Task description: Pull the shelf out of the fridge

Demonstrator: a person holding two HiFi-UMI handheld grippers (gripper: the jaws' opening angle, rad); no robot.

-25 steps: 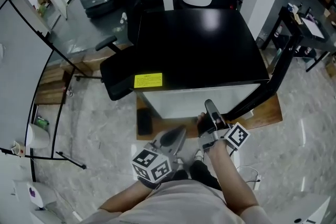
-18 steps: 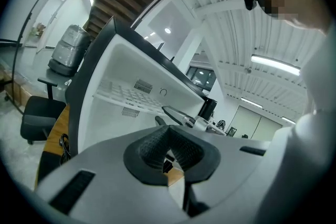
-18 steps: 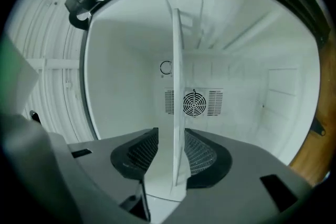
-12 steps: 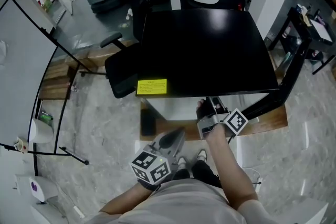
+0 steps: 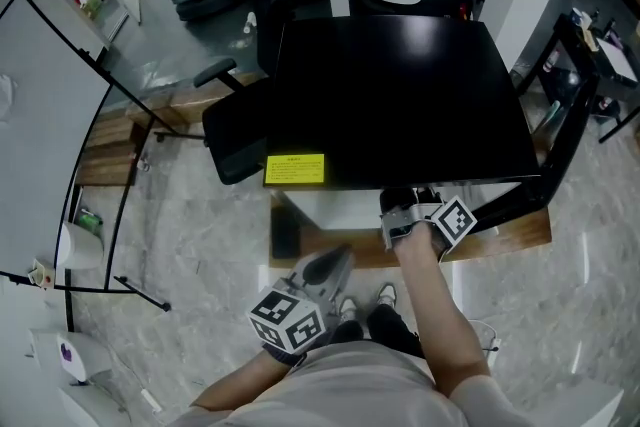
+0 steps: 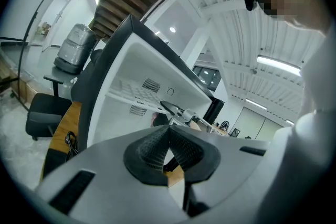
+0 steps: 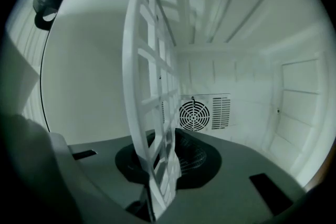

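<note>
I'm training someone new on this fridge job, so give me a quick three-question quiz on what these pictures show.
1. What stands between the right gripper's jaws?
2. True or false: the left gripper reaches inside the fridge.
3. The sticker on the fridge top is: A yellow, B red, C blue.
Key: 1. The white shelf; the jaws have just been closing on it. 2. False: it is outside, jaws together, empty. 3. A.

The fridge top looked glossy, smooth black; the shelf matt white plastic; the floor polished stone.
</note>
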